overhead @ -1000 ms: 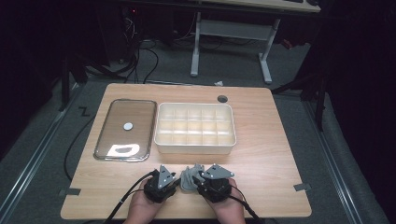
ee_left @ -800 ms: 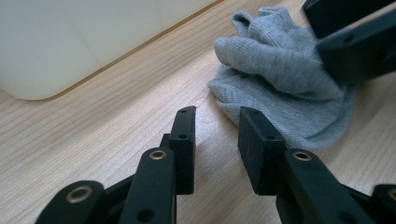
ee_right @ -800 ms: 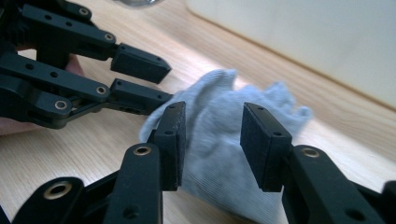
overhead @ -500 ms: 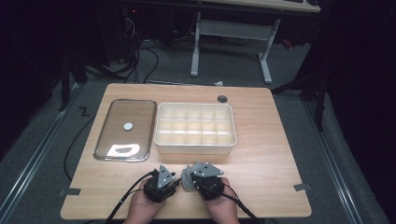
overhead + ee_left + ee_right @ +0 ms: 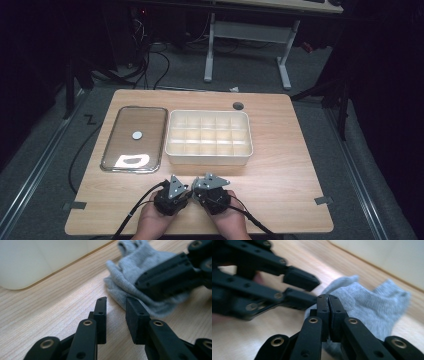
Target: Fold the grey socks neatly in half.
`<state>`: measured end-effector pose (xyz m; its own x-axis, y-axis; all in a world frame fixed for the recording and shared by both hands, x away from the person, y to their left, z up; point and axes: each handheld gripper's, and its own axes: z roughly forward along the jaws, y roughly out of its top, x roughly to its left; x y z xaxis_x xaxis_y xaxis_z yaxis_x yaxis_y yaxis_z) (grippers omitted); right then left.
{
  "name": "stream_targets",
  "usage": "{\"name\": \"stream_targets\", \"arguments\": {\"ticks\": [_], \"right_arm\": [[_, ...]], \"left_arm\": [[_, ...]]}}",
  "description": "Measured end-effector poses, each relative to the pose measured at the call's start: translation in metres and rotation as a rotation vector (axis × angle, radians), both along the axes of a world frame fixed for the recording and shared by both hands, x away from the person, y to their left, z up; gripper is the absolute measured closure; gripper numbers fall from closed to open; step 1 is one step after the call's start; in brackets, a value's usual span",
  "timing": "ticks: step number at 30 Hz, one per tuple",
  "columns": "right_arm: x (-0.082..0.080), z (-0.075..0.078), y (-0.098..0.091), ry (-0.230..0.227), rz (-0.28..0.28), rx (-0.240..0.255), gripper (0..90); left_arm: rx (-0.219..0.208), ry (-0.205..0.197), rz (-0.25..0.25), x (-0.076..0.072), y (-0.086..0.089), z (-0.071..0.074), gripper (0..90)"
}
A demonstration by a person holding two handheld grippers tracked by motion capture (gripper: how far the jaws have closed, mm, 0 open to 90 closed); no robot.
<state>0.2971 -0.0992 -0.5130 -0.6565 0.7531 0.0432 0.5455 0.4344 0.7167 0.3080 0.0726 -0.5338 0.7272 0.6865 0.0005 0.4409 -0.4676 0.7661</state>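
A small grey sock (image 5: 130,267) (image 5: 374,302) lies on the wooden table (image 5: 280,165) near its front edge, between my two grippers. My left gripper (image 5: 176,194) (image 5: 116,301) stands open just short of the sock's edge, with nothing between its fingers. My right gripper (image 5: 207,192) (image 5: 328,297) is shut, and its jaws rest over the sock. Whether they pinch the cloth I cannot tell. In the left gripper view the right gripper (image 5: 170,272) lies across the sock. In the right gripper view the left gripper (image 5: 314,290) comes in from the upper left.
A white box (image 5: 209,156) (image 5: 37,260) (image 5: 387,257) with several compartments stands just beyond the grippers. To its left lies a clear rectangular lid (image 5: 127,125) with a small white knob (image 5: 137,134). A round hole (image 5: 238,105) sits near the table's far edge.
My right gripper has slid left, closing on the left gripper. The left gripper has stayed in place.
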Motion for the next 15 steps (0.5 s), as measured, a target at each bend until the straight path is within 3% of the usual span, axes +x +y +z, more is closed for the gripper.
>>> {"name": "stream_targets", "arguments": {"ticks": [3, 8, 13, 15], "right_arm": [[-0.002, 0.002, 0.001, 0.002, 0.011, 0.014, 89.0], [-0.002, 0.014, -0.001, -0.059, -0.025, 0.06, 89.0], [0.004, 0.002, -0.001, -0.023, -0.053, 0.049, 89.0], [0.003, -0.007, -0.001, 0.003, -0.046, 0.05, 89.0]], "left_arm": [[-0.002, 0.004, -0.006, 0.0, 0.0, 0.0, 72.2], [-0.009, 0.01, -0.036, -0.004, -0.001, 0.0, 71.8], [-0.021, 0.023, -0.036, -0.004, 0.001, 0.0, 71.8], [-0.04, 0.032, -0.014, -0.003, 0.008, 0.0, 74.3]]}}
